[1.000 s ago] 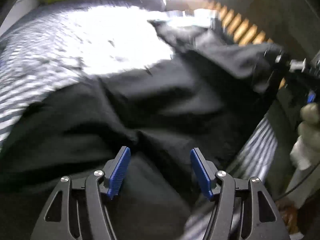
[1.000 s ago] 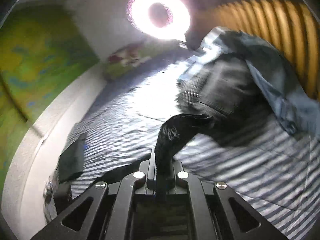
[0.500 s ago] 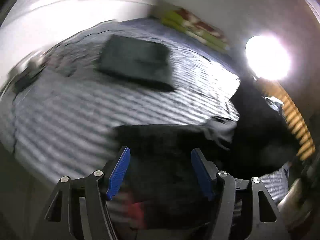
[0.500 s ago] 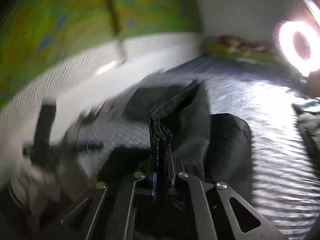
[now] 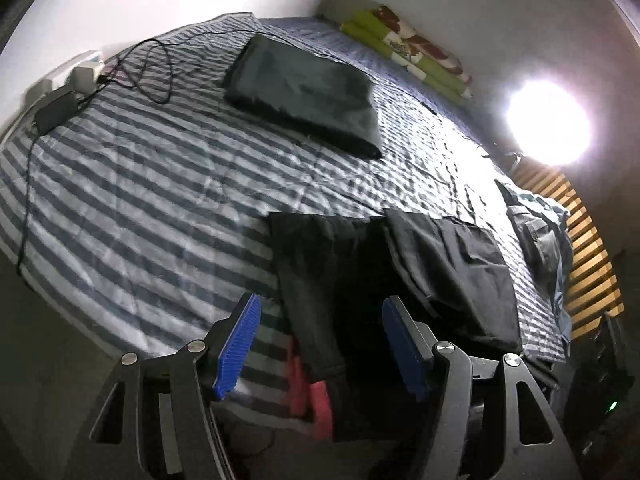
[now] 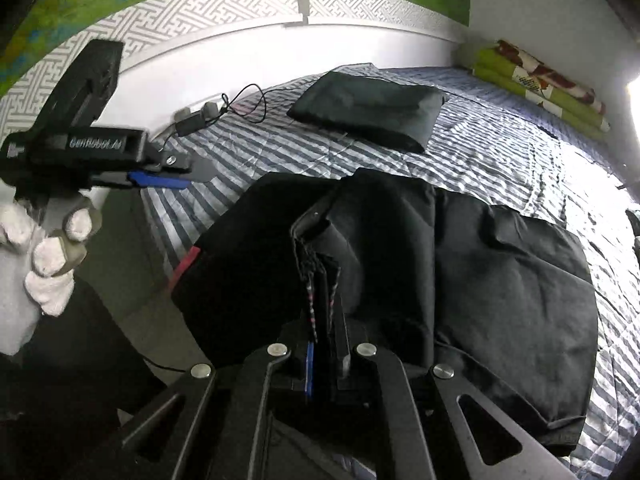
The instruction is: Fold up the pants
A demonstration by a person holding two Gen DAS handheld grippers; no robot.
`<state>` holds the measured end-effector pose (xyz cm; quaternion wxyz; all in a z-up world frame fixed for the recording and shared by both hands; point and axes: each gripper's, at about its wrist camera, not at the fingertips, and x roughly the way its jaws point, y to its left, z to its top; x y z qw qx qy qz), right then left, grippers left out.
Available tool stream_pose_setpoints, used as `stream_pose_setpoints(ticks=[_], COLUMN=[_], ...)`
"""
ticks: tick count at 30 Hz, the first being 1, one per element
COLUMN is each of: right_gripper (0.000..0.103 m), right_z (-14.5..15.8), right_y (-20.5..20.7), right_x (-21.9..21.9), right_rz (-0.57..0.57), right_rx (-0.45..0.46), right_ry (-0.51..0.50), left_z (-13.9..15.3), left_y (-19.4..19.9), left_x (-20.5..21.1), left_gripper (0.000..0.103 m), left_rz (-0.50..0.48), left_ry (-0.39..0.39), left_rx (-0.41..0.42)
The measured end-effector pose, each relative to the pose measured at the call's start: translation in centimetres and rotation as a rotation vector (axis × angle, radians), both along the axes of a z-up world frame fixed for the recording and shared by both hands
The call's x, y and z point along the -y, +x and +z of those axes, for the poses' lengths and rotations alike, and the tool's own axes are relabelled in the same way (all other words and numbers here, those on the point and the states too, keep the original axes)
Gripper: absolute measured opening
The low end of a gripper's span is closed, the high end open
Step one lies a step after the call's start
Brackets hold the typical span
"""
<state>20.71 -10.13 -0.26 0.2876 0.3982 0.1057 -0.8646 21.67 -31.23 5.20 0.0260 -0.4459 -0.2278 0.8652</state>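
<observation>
Black pants (image 6: 500, 280) lie bunched across the near edge of the striped bed (image 6: 500, 152), one part hanging over the side with a red strip (image 6: 188, 264) showing. My right gripper (image 6: 322, 312) is shut on a layered edge of the pants, the cloth standing up between its fingers. In the left wrist view the pants (image 5: 440, 264) lie just ahead of my left gripper (image 5: 320, 344), which hangs open above the bed edge with nothing between its blue pads (image 5: 240, 340). The right wrist view shows the left gripper (image 6: 176, 174) at far left, held by a gloved hand (image 6: 52, 264).
A folded dark garment (image 5: 304, 88) lies farther back on the bed. A crumpled pile of clothes (image 5: 536, 232) sits at the right by a slatted headboard (image 5: 588, 248). Green folded bedding (image 5: 404, 48) lines the far wall. A charger and cable (image 5: 60, 104) lie at the left. A bright lamp (image 5: 548, 120) glares.
My right gripper has pulled the pants away from the clothes pile to the near edge of the bed. Both views have swung left. The left gripper has stayed open.
</observation>
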Motion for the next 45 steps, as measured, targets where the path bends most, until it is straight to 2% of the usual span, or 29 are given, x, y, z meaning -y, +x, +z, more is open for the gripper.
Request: stream_pose_setpoints(ticks=[6,8,9,10,12,15,18,22,25,27,29,33,35,39,41,45], right_gripper=[0.005,0.009,0.011,0.018,0.021,0.024,0.028,0.028,0.028,0.028,0.028,0.028,0.029,0.029,0.029,0.029], right_z=[-2.0,-2.4,-2.2,-1.7,-0.3,2.2,3.5,2.2,0.7,0.1,-0.7,-2.9,-3.6,-4.7,-4.8,-5.2], right_y=[1.6,2.1,2.4,2.7,3.2,4.2,4.6,3.6,2.7,2.4,1.6,-0.8,-1.3,-1.6,-1.8,-1.6], right_x=[1.4,1.6,1.5,1.2,-0.3,-4.9,-12.5,-21.7,-25.4,-25.8,-25.6,-24.9,-25.0,-25.8,-25.9,-25.4], right_rz=[0.067,0.089,0.086,0.085,0.098,0.061,-0.075,-0.244,-0.261,-0.225,-0.171,-0.118,-0.106,-0.089,-0.081,-0.067], right_rx=[0.007,0.002,-0.009,-0.008,0.010,0.004,-0.029,0.005,0.061,0.066,0.079,0.156,0.163,0.199,0.203,0.216], right_ry=[0.080,0.108,0.108,0.095,0.023,-0.081,-0.135,-0.136,-0.127,-0.116,-0.115,-0.138,-0.156,-0.228,-0.236,-0.218], left_z=[1.1,1.6,1.8,1.9,2.1,2.8,4.1,5.2,4.5,3.5,2.6,1.0,0.3,-1.0,-1.7,-2.8], left_y=[-2.1,-2.9,-3.3,-3.7,-4.6,-5.8,-7.8,-11.7,-15.4,-18.0,-20.1,-23.5,-24.8,-26.7,-27.5,-28.0], left_x=[-4.4,-5.9,-6.6,-7.3,-9.3,-12.6,-16.5,-21.8,-26.3,-29.0,-30.4,-31.7,-32.2,-33.6,-34.1,-35.6], left_gripper=[0.067,0.067,0.067,0.067,0.067,0.067,0.068,0.080,0.081,0.081,0.081,0.082,0.082,0.084,0.084,0.083], left_rz=[-0.103,-0.132,-0.148,-0.162,-0.204,-0.281,-0.359,-0.437,-0.497,-0.525,-0.524,-0.501,-0.511,-0.533,-0.554,-0.600], left_ry=[-0.070,-0.087,-0.087,-0.089,-0.103,-0.138,-0.179,-0.202,-0.218,-0.228,-0.205,-0.219,-0.227,-0.281,-0.269,-0.309], left_rx=[-0.016,-0.020,-0.020,-0.019,-0.008,-0.010,-0.026,-0.032,0.010,0.048,0.088,0.136,0.162,0.187,0.204,0.219])
